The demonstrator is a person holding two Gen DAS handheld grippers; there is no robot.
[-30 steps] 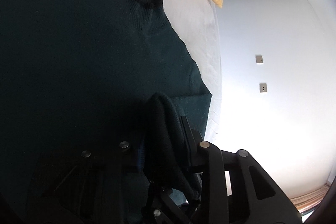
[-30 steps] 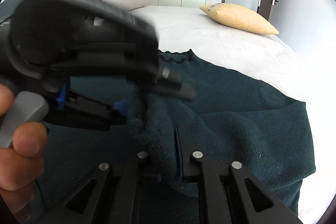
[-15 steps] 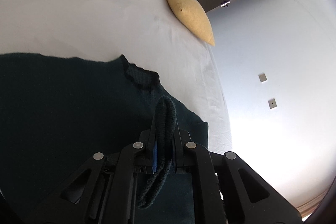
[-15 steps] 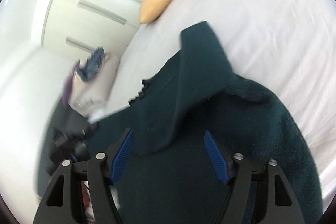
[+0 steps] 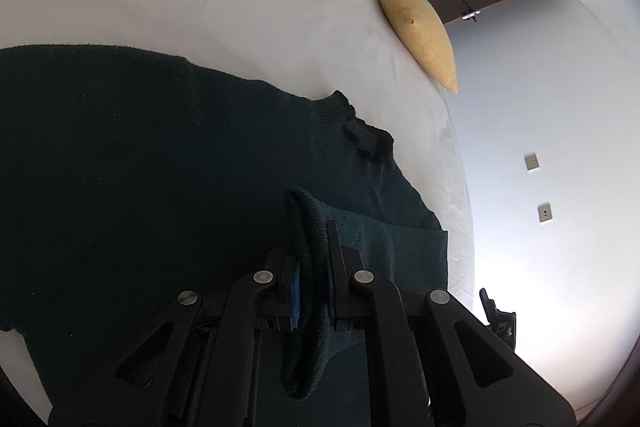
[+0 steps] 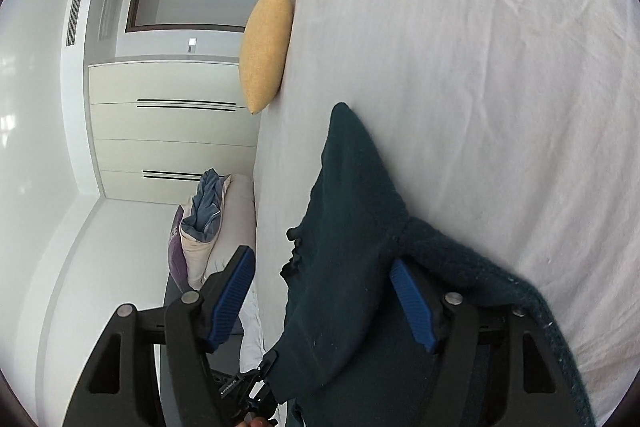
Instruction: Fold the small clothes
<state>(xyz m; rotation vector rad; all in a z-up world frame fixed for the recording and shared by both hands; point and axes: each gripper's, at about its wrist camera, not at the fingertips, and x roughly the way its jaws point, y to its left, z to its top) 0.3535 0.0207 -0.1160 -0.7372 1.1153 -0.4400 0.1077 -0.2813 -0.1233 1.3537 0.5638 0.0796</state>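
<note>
White bed [image 6: 500, 67] | dark green sweater [image 5: 140, 167] lies spread across it, sleeve folded inward, folding barely begun | left gripper [image 5: 312, 267] jaws pinching sleeve cuff [image 5: 306, 227] | right gripper [image 6: 324, 303] jaws spread, cloth between, ungripped

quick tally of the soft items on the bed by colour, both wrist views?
Dark green: 1, the sweater, pinched in the left gripper.
Yellow: 1, the cushion.
Mixed purple, beige and blue: 1, the clothes pile at the bed's edge.
Total: 3.
</note>
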